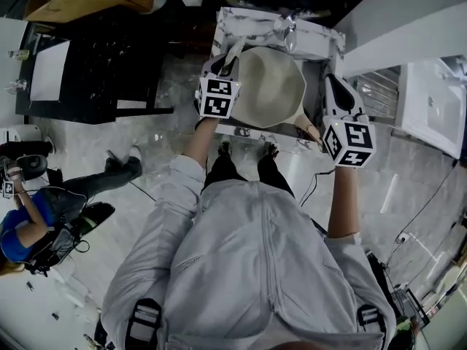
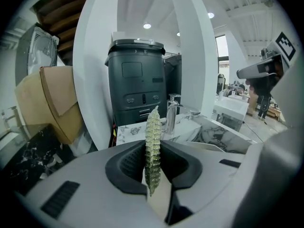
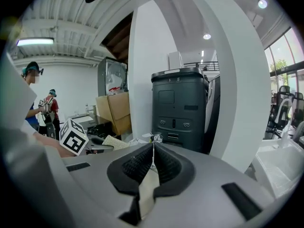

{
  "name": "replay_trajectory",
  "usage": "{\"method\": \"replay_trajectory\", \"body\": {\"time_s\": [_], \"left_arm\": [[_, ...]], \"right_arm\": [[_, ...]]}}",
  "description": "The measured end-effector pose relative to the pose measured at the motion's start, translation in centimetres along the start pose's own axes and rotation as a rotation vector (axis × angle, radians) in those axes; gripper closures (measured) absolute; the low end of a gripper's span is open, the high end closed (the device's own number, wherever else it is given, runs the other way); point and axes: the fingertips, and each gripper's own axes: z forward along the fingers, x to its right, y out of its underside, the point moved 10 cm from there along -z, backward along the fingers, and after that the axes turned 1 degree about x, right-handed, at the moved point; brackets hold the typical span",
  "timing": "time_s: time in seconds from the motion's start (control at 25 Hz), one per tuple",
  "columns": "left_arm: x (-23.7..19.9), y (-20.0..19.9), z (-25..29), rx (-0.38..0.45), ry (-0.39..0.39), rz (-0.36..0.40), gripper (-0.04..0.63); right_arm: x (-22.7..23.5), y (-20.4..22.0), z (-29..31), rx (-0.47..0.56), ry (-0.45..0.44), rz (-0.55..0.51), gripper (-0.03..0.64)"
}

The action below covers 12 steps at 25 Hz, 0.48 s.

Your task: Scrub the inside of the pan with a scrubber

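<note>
l claw (image 2: pixel 153 151) clamped on scrubber (image 2: pixel 153 127): thin, soft mesh, prob light & floppy, so press it flat. r claw (image 3: pixel 153 163) closed, empty. pan (image 1: pixel 273 86) on counter (image 1: pixel 248 22) btwn both; stiff, steady it by handle (image 1: pixel 310 130).

no readable text, no brand names, no numbers, no signs
</note>
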Motion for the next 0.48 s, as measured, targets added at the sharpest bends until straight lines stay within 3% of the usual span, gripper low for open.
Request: {"method": "replay_trajectory", "body": {"time_s": [0.48], "left_arm": [[1.5,4.2,3.7,-0.154,-0.115,-0.127,0.523]], "right_arm": [[2.5,2.1,1.9,-0.044,-0.070,0.016,0.580]]}}
